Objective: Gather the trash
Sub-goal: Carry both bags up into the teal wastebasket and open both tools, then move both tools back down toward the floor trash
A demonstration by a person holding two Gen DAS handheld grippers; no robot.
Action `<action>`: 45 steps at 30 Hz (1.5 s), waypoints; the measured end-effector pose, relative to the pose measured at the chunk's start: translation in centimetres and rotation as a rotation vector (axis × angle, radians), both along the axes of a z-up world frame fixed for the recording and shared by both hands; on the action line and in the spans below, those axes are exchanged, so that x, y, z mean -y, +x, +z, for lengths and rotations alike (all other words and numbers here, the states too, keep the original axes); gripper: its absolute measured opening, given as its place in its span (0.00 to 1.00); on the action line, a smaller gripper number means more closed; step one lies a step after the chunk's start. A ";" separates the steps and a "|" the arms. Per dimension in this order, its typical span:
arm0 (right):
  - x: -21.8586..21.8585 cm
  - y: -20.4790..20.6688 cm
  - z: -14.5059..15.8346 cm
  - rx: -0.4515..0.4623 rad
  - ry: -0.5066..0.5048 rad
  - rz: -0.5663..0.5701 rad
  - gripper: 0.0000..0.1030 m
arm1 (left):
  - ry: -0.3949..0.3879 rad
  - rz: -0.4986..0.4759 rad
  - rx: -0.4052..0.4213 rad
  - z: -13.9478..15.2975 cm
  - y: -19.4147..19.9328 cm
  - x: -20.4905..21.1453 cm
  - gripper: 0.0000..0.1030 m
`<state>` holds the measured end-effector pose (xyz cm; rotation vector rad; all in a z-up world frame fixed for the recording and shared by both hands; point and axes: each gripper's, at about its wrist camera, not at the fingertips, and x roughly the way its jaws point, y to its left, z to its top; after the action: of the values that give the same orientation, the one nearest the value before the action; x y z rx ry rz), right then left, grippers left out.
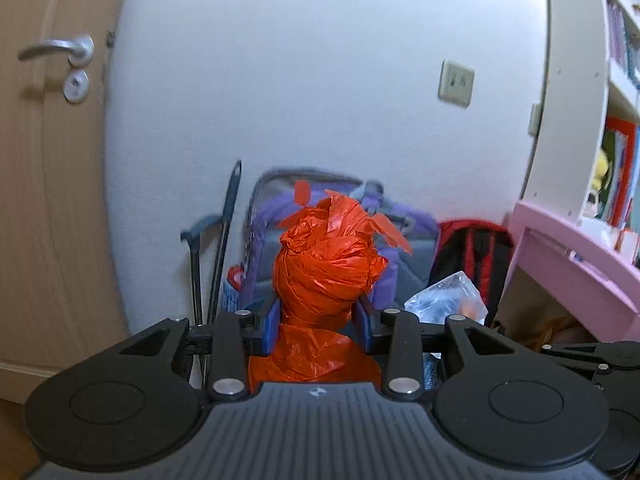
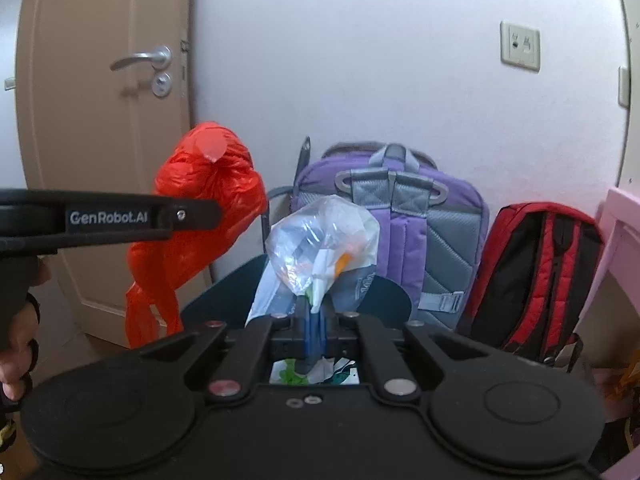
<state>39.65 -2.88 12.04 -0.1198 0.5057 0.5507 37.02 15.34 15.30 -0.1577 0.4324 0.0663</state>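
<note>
My left gripper (image 1: 319,316) is shut on a red plastic trash bag (image 1: 328,268), pinching its twisted neck; the bag bulges above the blue pads and hangs below them. In the right wrist view the same red bag (image 2: 208,200) hangs at the left, held up by the left gripper's black arm (image 2: 120,218). My right gripper (image 2: 316,330) is shut on a clear plastic bag of trash (image 2: 324,240), which puffs up above the closed pads over a dark bin (image 2: 224,292). The clear bag also shows in the left wrist view (image 1: 448,300).
A purple backpack (image 2: 420,232) and a red and black backpack (image 2: 536,276) lean on the white wall. A beige door (image 2: 100,120) is at the left. A pink desk (image 1: 580,264) with white shelves (image 1: 576,100) is at the right. Dark poles (image 1: 224,248) lean on the wall.
</note>
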 end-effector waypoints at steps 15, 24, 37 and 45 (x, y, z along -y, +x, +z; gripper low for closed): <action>-3.1 4.9 -7.4 -0.160 -0.122 0.048 0.07 | 0.043 -0.046 -0.318 -9.8 8.7 -0.4 0.35; -2.8 5.8 -8.1 -0.196 -0.118 0.048 0.23 | 0.034 -0.039 -0.461 -11.4 10.6 -0.6 0.47; -0.6 2.1 -4.4 -0.177 -0.079 0.017 0.40 | 0.047 -0.024 -0.377 -6.6 6.5 0.7 0.69; 1.2 -3.0 -1.1 -0.149 -0.052 0.020 0.43 | 0.054 -0.034 -0.329 -3.1 1.0 2.5 0.73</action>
<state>36.62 -4.03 10.93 -0.1343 0.6649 0.5685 38.04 12.89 12.22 -0.0857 0.7609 0.0708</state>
